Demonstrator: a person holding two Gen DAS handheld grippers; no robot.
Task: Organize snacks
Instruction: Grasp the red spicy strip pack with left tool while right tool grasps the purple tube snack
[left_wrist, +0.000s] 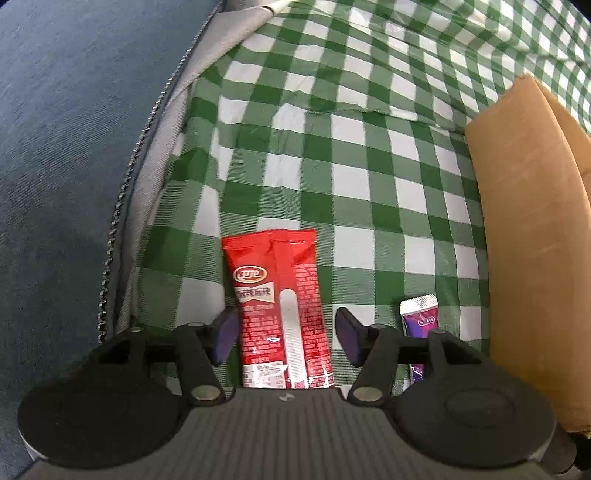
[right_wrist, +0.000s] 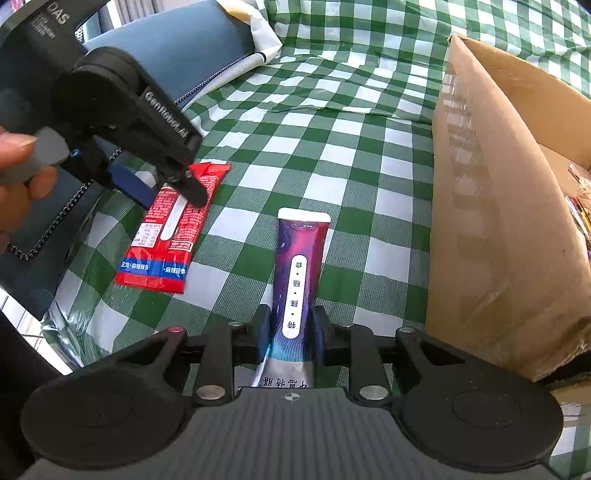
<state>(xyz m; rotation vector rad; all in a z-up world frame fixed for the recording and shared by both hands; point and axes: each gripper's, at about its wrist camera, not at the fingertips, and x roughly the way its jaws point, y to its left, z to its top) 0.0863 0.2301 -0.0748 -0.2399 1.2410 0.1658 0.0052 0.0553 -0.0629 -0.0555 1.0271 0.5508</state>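
Between the spread fingers of the left claw (left_wrist: 286, 334), gripping nothing, the red packet (left_wrist: 279, 306) lies on the checked tabletop (left_wrist: 369, 192), long axis pointing straight ahead, while the right claw (right_wrist: 291, 332) pinches the purple packet (right_wrist: 301, 266).

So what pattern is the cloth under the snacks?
Green and white checks on the cloth, clearest in the left wrist view.

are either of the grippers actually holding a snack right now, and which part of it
The right gripper is shut on the purple packet, pinching it near its lower, silver end. The left gripper straddles the red packet with open jaws, holding nothing.
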